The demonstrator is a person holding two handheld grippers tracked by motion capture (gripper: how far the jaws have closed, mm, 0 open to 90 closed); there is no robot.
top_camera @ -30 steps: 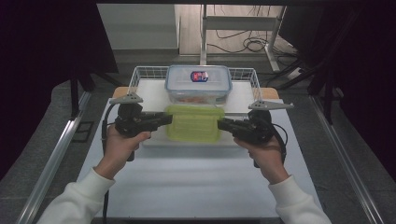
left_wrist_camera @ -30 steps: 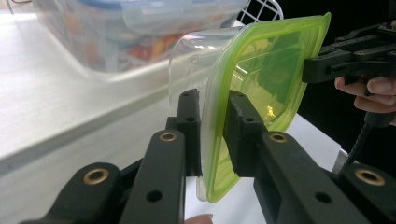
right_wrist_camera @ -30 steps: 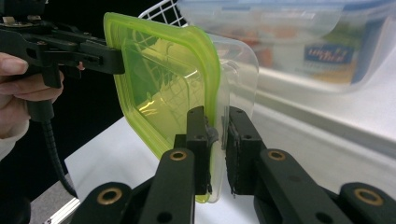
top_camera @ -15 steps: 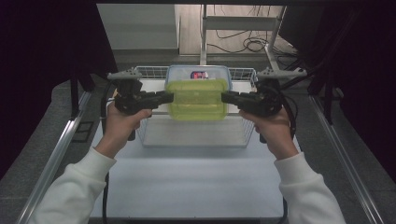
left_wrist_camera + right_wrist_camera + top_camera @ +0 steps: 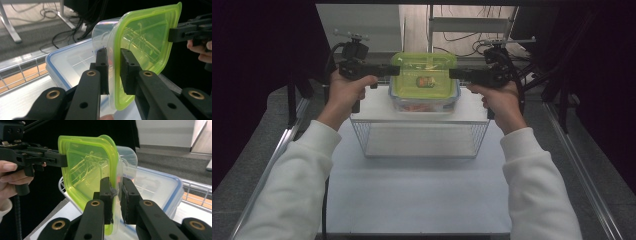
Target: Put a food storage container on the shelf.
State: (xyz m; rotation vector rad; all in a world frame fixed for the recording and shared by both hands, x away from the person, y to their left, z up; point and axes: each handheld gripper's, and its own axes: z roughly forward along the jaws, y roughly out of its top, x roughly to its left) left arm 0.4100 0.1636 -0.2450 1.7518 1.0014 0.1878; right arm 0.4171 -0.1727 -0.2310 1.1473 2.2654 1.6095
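A clear box with a green lid (image 5: 424,75) is held in the air by both grippers, one at each short end. My left gripper (image 5: 394,70) is shut on its left rim and my right gripper (image 5: 454,74) is shut on its right rim. Just beneath it a clear box with a blue lid (image 5: 424,104) sits in a white wire basket (image 5: 419,137). In the left gripper view the jaws (image 5: 113,57) clamp the green-lidded box (image 5: 145,45) over the blue-lidded box (image 5: 70,65). In the right gripper view the jaws (image 5: 116,185) pinch the green-lidded box (image 5: 87,167) the same way.
The basket stands at the far part of a white table (image 5: 422,195), with bare tabletop in front of it. Metal rails (image 5: 582,175) run along both sides of the table. Cables lie on the floor (image 5: 62,37) beyond the far edge.
Both grippers have lifted the green-lidded box off the table in front of the basket and carried it up and forward, over the blue-lidded box.
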